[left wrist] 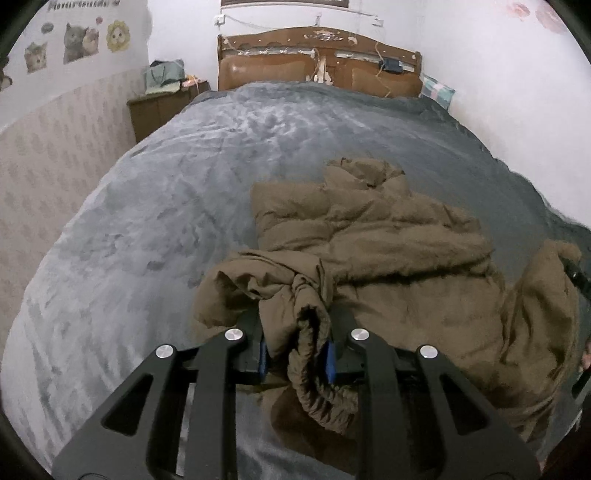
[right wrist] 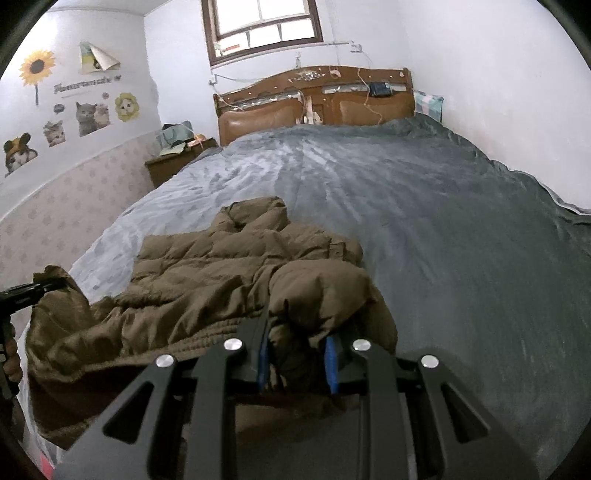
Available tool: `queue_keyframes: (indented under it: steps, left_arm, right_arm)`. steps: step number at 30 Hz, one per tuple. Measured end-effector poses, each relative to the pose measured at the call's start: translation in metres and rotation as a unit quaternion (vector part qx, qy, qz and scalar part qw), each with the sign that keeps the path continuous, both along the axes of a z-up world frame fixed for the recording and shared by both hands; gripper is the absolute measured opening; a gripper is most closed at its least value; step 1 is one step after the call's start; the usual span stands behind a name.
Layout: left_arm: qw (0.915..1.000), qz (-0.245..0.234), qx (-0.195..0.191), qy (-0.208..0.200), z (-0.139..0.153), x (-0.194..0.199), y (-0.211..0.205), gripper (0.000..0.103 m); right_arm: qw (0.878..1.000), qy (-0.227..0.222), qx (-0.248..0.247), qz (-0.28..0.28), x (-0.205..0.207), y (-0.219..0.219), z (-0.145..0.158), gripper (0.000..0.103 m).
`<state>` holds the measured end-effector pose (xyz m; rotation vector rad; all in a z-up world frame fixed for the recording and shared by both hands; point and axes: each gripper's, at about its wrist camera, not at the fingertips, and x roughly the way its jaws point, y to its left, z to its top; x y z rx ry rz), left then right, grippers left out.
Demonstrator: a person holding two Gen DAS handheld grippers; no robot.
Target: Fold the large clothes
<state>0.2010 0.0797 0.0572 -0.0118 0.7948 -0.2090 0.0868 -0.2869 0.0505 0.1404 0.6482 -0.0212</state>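
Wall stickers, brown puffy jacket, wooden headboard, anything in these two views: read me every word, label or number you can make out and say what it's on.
Line of dark lettering on the white wall above the cat stickers: a word-like strip, too blurred to read.
Same lettering at the top edge of the left wrist view: cut off and blurred, unreadable.
Brown puffy jacket: no readable label.
Carved wooden headboard: no text.

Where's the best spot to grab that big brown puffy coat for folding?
By its elastic hem corners, from the foot of the bed. The brown coat lies collar toward the headboard; the left tool and right tool already pinch the bunched hem nearest them.
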Motion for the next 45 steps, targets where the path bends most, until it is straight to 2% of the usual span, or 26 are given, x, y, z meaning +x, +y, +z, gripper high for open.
queue_keyframes:
  steps: [8,15,18,24,27,30,33,36,38,41,43,44,45]
  left_arm:
    - [0.9998,0.019,-0.002,0.011,0.002,0.066,-0.001,0.021]
    - [0.9995,0.010,0.021,0.023,0.005,0.138,-0.028,0.021]
    - [0.9993,0.011,0.025,0.026,0.007,0.164,-0.040,0.021]
    - [0.9988,0.027,0.009,0.039,0.017,0.227,-0.045,0.022]
    - [0.9979,0.041,-0.003,0.051,0.012,0.250,-0.040,0.024]
    - [0.9957,0.055,0.002,0.075,-0.012,0.265,-0.044,0.024]
    - [0.9937,0.054,0.036,0.091,-0.039,0.270,-0.056,0.026]
    - [0.9935,0.044,0.061,0.086,-0.049,0.267,-0.065,0.028]
    - [0.9939,0.042,0.062,0.081,-0.047,0.268,-0.065,0.028]
    - [0.9939,0.045,0.054,0.085,-0.043,0.271,-0.062,0.032]
    - [0.9938,0.049,0.047,0.088,-0.041,0.273,-0.059,0.040]
    - [0.9938,0.054,0.039,0.089,-0.038,0.273,-0.057,0.042]
    - [0.9941,0.059,0.026,0.087,-0.033,0.273,-0.055,0.050]
  right_arm:
    - [0.999,0.020,0.005,-0.026,0.068,-0.026,0.000,0.023]
    - [0.998,0.042,0.025,-0.043,0.136,-0.046,0.003,0.023]
    - [0.997,0.049,0.019,-0.049,0.171,-0.050,0.008,0.023]
    - [0.998,0.045,0.001,-0.052,0.230,-0.055,0.032,0.023]
    - [0.998,0.043,0.001,-0.056,0.251,-0.056,0.036,0.023]
    - [0.996,0.066,-0.012,-0.061,0.271,-0.051,0.017,0.023]
    - [0.992,0.100,-0.051,-0.054,0.284,-0.040,-0.014,0.023]
    - [0.990,0.119,-0.061,-0.050,0.287,-0.037,-0.037,0.024]
    - [0.990,0.119,-0.053,-0.052,0.285,-0.040,-0.039,0.024]
    - [0.992,0.110,-0.029,-0.056,0.280,-0.046,-0.031,0.030]
    - [0.993,0.107,-0.014,-0.050,0.277,-0.048,-0.026,0.042]
    - [0.993,0.106,-0.007,-0.044,0.276,-0.047,-0.022,0.051]
    - [0.994,0.105,-0.002,-0.037,0.274,-0.045,-0.017,0.059]
